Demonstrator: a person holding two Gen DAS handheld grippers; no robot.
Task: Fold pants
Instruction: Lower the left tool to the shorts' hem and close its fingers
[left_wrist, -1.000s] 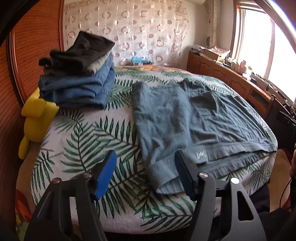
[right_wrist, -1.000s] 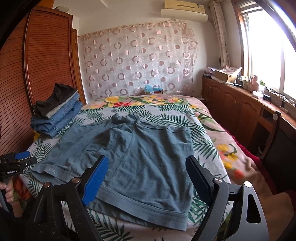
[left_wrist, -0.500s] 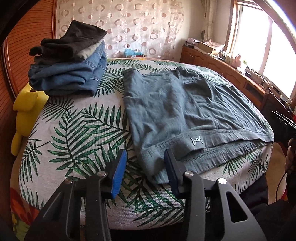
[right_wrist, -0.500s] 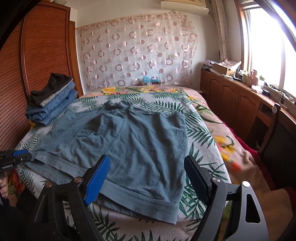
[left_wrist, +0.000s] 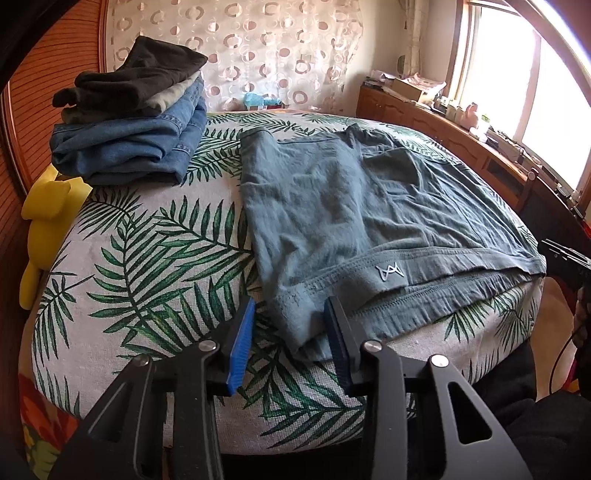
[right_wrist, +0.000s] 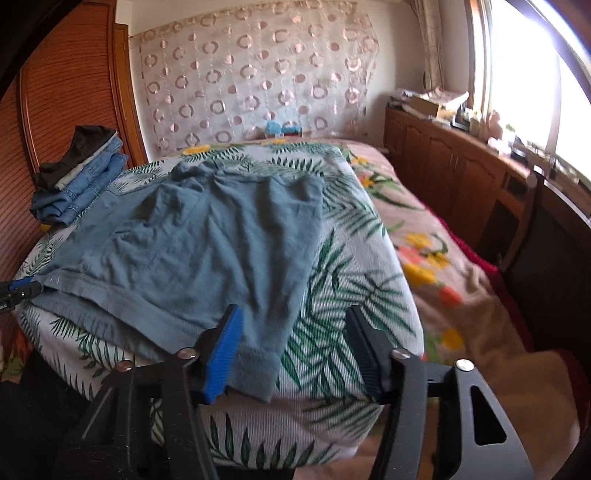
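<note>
Grey-blue shorts (left_wrist: 354, 206) lie spread flat on the leaf-print bed (left_wrist: 147, 251), waistband at the near edge. My left gripper (left_wrist: 290, 325) is open, its jaws straddling the near left corner of the waistband. In the right wrist view the shorts (right_wrist: 207, 236) lie left of centre. My right gripper (right_wrist: 293, 332) is open wide, its blue left pad (right_wrist: 225, 350) on the near right corner of the shorts, the other finger over bare sheet. The left gripper's tip (right_wrist: 22, 288) shows at the far left corner.
A stack of folded jeans and dark clothes (left_wrist: 133, 122) sits at the bed's back left. A yellow plush toy (left_wrist: 40, 221) hangs off the left side. Wooden cabinets (right_wrist: 461, 177) run under the window on the right. A wardrobe (right_wrist: 66, 107) stands left.
Both grippers moved forward and down to the shorts' near corners. The left jaws narrowed around the waistband corner. The right gripper shifted right toward its corner.
</note>
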